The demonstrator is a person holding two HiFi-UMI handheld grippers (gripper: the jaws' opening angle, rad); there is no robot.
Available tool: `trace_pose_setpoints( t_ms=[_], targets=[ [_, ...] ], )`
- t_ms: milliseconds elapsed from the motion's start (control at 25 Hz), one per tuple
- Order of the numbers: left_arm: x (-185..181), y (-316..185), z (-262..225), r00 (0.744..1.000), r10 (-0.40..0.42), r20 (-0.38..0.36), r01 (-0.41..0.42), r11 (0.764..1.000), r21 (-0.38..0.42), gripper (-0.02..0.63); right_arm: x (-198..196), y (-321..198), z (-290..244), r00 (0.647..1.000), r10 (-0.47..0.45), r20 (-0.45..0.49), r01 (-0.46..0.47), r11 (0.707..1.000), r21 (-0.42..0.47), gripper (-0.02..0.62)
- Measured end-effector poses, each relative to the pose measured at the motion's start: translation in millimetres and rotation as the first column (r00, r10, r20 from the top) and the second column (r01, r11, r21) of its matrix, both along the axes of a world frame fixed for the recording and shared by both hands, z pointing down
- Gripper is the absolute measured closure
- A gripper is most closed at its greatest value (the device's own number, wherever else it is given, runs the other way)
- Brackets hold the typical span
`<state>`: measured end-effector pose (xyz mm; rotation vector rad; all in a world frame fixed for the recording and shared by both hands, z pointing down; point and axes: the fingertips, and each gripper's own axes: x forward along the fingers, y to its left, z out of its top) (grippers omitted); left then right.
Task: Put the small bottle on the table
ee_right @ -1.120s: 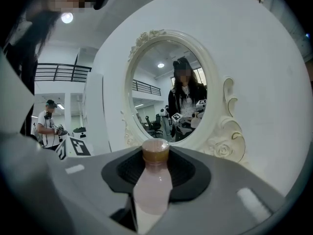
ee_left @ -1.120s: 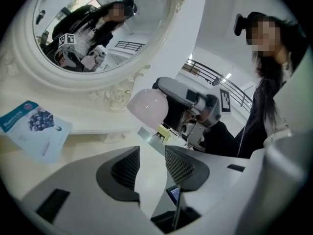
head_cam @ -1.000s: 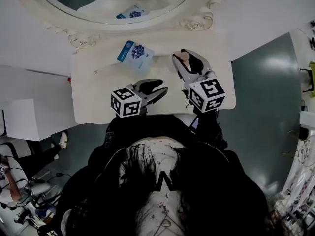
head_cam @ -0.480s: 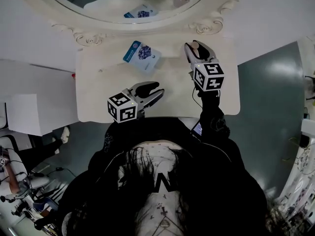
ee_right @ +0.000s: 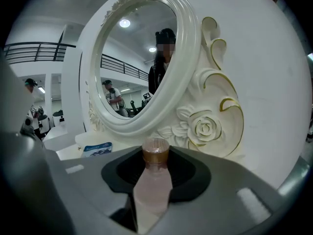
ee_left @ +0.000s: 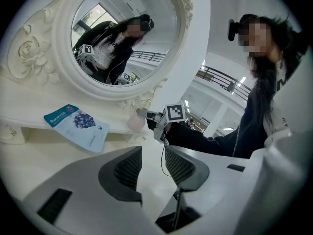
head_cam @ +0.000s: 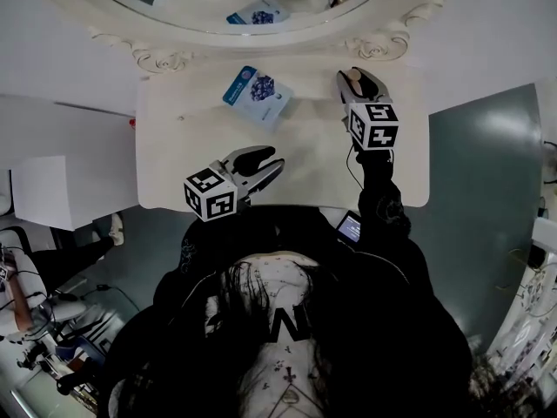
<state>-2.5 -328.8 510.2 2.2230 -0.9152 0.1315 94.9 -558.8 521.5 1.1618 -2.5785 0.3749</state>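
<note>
Pale grey, my left gripper sits nearest me, over the front part of the cream table, left of the frame's centre. Its jaws stand a narrow gap apart with nothing between them; only bare tabletop shows through. Farther back and to the right, my right gripper reaches toward the upper right of the tabletop. Its jaws are clamped on the small bottle, pinkish, with a brown-gold cap that sticks out past the pads. I cannot tell whether the bottle's base touches the table. A blue-and-white sachet lies flat at upper centre, well apart from both grippers. Behind everything stands the oval mirror in its carved white frame, with a gold-edged rose just beyond the bottle.
</note>
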Motion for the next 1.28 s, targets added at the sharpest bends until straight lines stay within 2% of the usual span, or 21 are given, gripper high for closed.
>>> trace_pose_setpoints(
  t_ms=[280, 760, 1000, 1080, 1280],
  targets=[
    [-5.2, -2.5, 1.8, 1.000, 0.002, -0.001, -0.002, 1.000, -0.004, 0.459, -6.6, -5.1, 2.2, 1.000, -0.011, -0.019, 0.012, 0.999, 0.043, 0.453],
    [-9.6, -5.8, -2.2, 0.999, 0.032, -0.001, -0.032, 0.999, 0.015, 0.459, -15.7, -22.6, 1.9, 1.000, -0.009, 0.024, 0.007, 0.994, 0.105, 0.453],
    [-18.8, 3.4, -4.7, 0.999, 0.041, 0.025, -0.041, 0.999, 0.029, 0.459, -15.0, -21.3, 1.9, 1.000, 0.017, 0.024, -0.019, 0.996, 0.091, 0.438],
    [-26.1, 5.5, -6.8, 0.999, 0.033, 0.032, -0.034, 0.999, 0.035, 0.459, -13.6, -19.1, -3.7, 0.999, 0.033, 0.041, -0.037, 0.995, 0.090, 0.416],
    [-45.5, 13.4, -9.4, 0.999, 0.007, 0.034, -0.008, 0.999, 0.046, 0.459, -2.8, -6.5, -24.3, 0.994, 0.087, 0.064, -0.093, 0.991, 0.101, 0.414]
  ],
)
